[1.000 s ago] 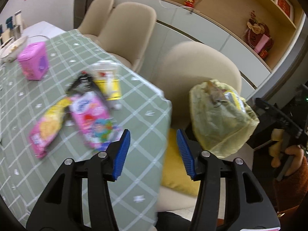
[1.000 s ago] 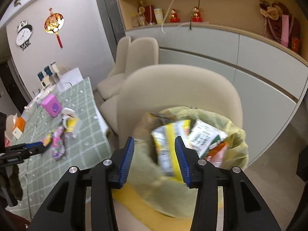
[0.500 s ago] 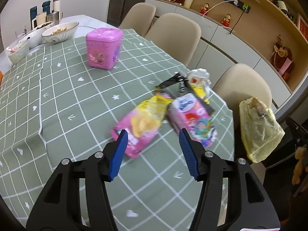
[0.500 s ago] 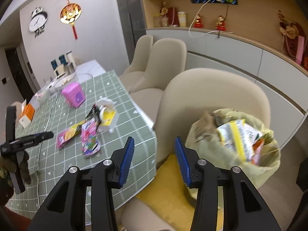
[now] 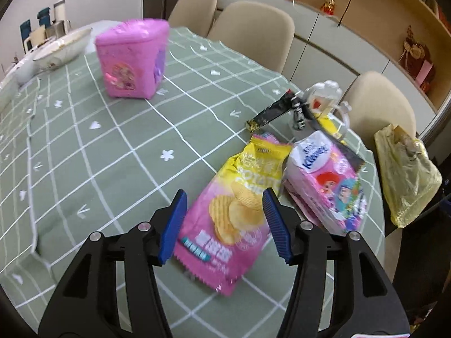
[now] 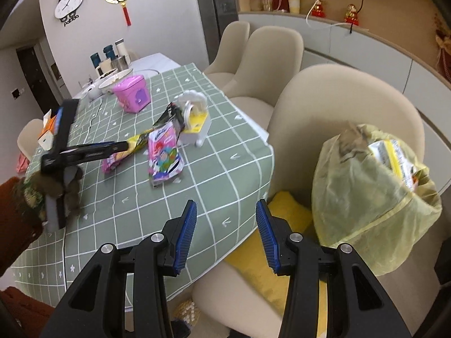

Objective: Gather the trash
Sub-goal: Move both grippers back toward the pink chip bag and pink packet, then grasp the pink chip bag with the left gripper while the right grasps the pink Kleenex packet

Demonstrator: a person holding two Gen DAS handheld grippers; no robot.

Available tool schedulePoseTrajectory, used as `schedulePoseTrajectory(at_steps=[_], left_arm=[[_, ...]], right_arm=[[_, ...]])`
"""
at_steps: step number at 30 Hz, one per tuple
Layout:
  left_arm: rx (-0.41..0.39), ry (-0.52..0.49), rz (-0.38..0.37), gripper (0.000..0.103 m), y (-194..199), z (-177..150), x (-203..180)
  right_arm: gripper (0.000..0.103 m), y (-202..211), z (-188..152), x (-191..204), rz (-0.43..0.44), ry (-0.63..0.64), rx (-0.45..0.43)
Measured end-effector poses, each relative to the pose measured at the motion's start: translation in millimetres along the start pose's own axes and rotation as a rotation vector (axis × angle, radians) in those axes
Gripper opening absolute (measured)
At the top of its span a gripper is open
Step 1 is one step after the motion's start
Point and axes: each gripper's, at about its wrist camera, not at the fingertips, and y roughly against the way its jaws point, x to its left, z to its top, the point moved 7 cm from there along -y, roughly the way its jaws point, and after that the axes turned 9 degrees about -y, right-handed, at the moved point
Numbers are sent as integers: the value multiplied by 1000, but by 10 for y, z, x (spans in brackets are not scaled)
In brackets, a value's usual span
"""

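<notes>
A pink and yellow chip bag [image 5: 239, 205] lies flat on the green checked tablecloth [image 5: 112, 152]. My left gripper [image 5: 224, 197] hovers just above it, open, with one blue finger on each side of the bag and no contact. Seen from the right wrist, the left gripper [image 6: 124, 146] reaches over that chip bag [image 6: 115, 160]. A pink tissue pack [image 5: 324, 180] lies beside it. On a beige chair stands the full yellow trash bag [image 6: 366, 197]. Left of the bag my right gripper [image 6: 226, 205] is open and holds nothing, above the table's edge.
A black wrapper [image 5: 270, 112] and a white and yellow toy [image 5: 324, 101] lie behind the tissue pack. A pink tin [image 5: 132, 59] stands mid-table, with bowls [image 5: 62, 48] at the far end. Beige chairs [image 6: 270, 50] line the table's right side. A yellow cushion [image 6: 282, 253] lies on the nearest chair.
My left gripper swung from the chair and trash bag to over the table, then came down close over the chip bag. The right gripper moved left off the trash bag toward the table edge.
</notes>
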Motion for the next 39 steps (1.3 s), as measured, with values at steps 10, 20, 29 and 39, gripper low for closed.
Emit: schedulePoseTrajectory(at_steps=[10,20,29,39], left_arm=[[82,100,5,15,282,-522,11],[105,224,44,33,714,-989,301],[78,220,53,38,925,-1011,399],[55,238,21,40,1020,-1005,407]], right_arm=[[68,-556,-24,421,175,26,86],[68,-1264,392,914,128,113,51],[59,-1391,165,1173,251,94,141],[59,-1101,13,1246,179,102,72]])
